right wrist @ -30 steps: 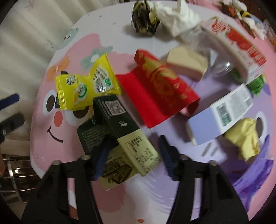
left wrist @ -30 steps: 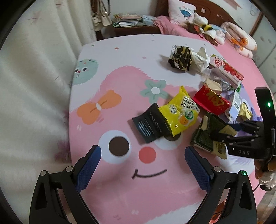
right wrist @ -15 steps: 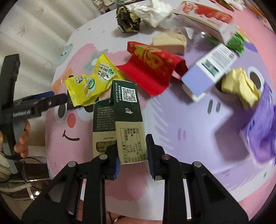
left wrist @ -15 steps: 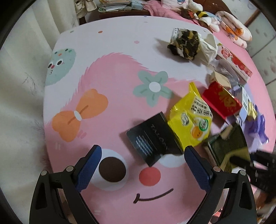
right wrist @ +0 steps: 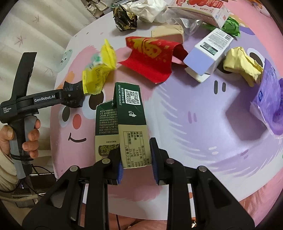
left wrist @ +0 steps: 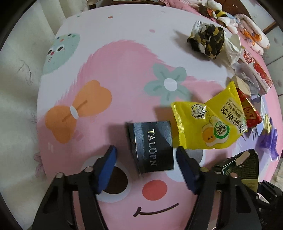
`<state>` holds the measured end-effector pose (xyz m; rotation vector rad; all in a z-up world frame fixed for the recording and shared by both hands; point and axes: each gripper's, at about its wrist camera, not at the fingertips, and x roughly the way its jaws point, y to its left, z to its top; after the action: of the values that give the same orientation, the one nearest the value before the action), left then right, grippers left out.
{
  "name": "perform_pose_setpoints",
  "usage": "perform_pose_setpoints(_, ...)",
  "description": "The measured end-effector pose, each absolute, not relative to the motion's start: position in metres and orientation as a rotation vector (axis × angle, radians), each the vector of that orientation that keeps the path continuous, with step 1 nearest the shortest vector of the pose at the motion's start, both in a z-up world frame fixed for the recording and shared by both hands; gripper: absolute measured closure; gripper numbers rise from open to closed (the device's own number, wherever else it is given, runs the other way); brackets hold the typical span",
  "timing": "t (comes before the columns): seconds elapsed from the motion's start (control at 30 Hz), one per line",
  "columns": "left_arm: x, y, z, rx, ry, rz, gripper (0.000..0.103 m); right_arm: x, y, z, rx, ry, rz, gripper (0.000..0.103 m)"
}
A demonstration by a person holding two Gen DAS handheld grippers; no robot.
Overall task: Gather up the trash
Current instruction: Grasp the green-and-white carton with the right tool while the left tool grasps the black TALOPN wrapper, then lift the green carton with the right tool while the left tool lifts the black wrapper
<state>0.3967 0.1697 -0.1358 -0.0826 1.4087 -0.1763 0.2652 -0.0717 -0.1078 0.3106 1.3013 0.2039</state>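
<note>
A black TALOPN box [left wrist: 152, 145] lies on the cartoon-printed table [left wrist: 123, 70]. My left gripper [left wrist: 146, 155] is open, with one blue finger on either side of the box and a gap to each. A yellow snack packet [left wrist: 208, 123] overlaps the box's right edge. My right gripper [right wrist: 136, 159] is shut on the near end of a dark green and beige carton [right wrist: 129, 115], which is flattened and open. The carton also shows at the lower right of the left wrist view [left wrist: 244, 166]. In the right wrist view a hand [right wrist: 30, 138] holds the left gripper [right wrist: 74, 95] beside the yellow packet [right wrist: 99, 76].
Beyond the carton lie a red envelope [right wrist: 152, 56], a lilac and white box [right wrist: 208, 53], crumpled yellow paper [right wrist: 242, 65] and a purple bag [right wrist: 270, 102]. At the far edge sit a black-gold wrapper [right wrist: 125, 19], white tissue [right wrist: 146, 8] and a strawberry carton [right wrist: 199, 5].
My left gripper has come forward and down, and its fingers now straddle the black box at a narrower width. My right gripper has shut on the green carton and drawn it back.
</note>
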Motion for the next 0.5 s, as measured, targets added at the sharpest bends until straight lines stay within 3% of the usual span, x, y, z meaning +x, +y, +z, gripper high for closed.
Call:
perform_pose_setpoints(0.23, 0.386, 0.175, -0.136, -0.129, 1.424, -0.178, 0.084, 0.261, -0.072, -0.104, 0.323, 1.286, 0.198, 0.081)
perform_pose_setpoints(0.3, 0.38, 0.172, -0.136, -0.111, 1.423, -0.173, 0.089, 0.26, -0.069, -0.103, 0.312, 1.286, 0.2, 0.081)
perform_pose_setpoints(0.5, 0.364, 0.183, -0.137, -0.16, 1.416, -0.177, 0.09, 0.254, -0.06, -0.098, 0.263, 1.28, 0.232, 0.081)
